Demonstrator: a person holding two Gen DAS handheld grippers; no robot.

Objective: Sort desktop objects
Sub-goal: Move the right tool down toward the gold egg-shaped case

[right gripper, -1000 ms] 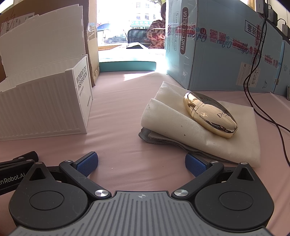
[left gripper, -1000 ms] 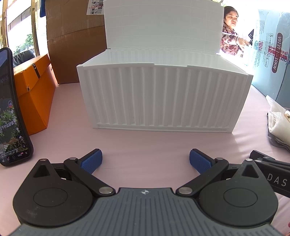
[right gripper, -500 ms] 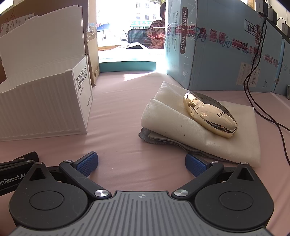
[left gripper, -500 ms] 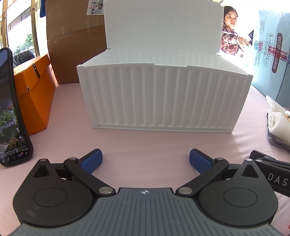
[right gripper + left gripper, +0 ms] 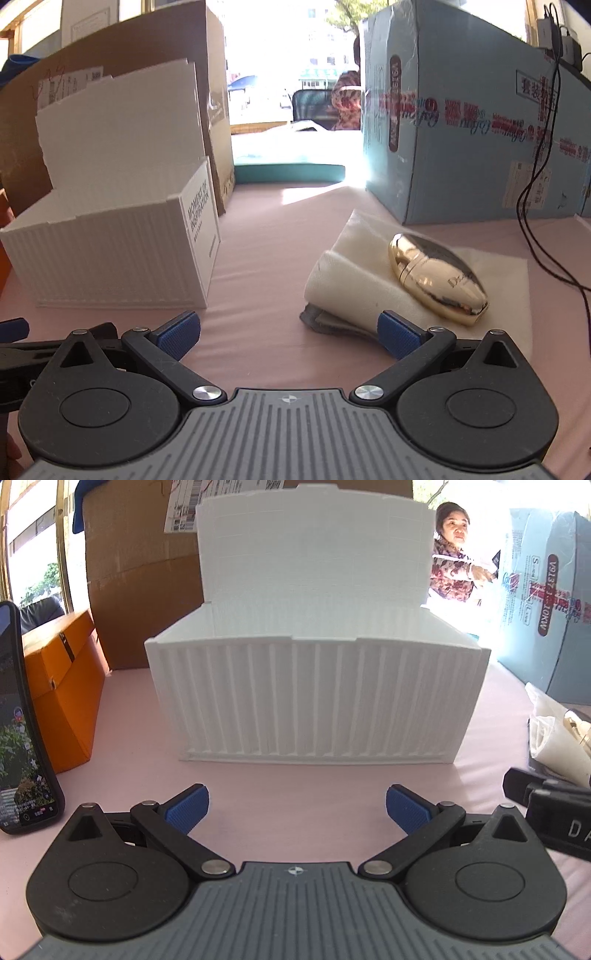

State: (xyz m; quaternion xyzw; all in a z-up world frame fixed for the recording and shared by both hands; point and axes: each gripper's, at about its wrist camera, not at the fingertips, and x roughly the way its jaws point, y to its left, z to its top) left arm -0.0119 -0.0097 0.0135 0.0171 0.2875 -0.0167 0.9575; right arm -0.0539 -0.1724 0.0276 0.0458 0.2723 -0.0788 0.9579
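A white ribbed storage box point(image 5: 314, 698) with its lid up stands straight ahead of my left gripper point(image 5: 297, 808), which is open and holds nothing. In the right wrist view the same box point(image 5: 122, 254) is at the left. A gold oval case point(image 5: 436, 277) lies on a folded cream cloth point(image 5: 369, 295) to the right. My right gripper point(image 5: 288, 332) is open and empty; its right fingertip sits just in front of the cloth's near edge. A black phone point(image 5: 22, 738) leans upright at the far left of the left wrist view.
An orange box point(image 5: 62, 686) and a brown carton point(image 5: 140, 576) stand at the left and back. A large light-blue carton point(image 5: 461, 140) stands behind the cloth, with black cables point(image 5: 535, 184) hanging beside it. A person point(image 5: 454, 557) stands beyond the pink tabletop point(image 5: 269, 266).
My right gripper has risen and moved forward toward the cloth and gold case. The left gripper has shifted slightly forward and up toward the white box. Both stay open.
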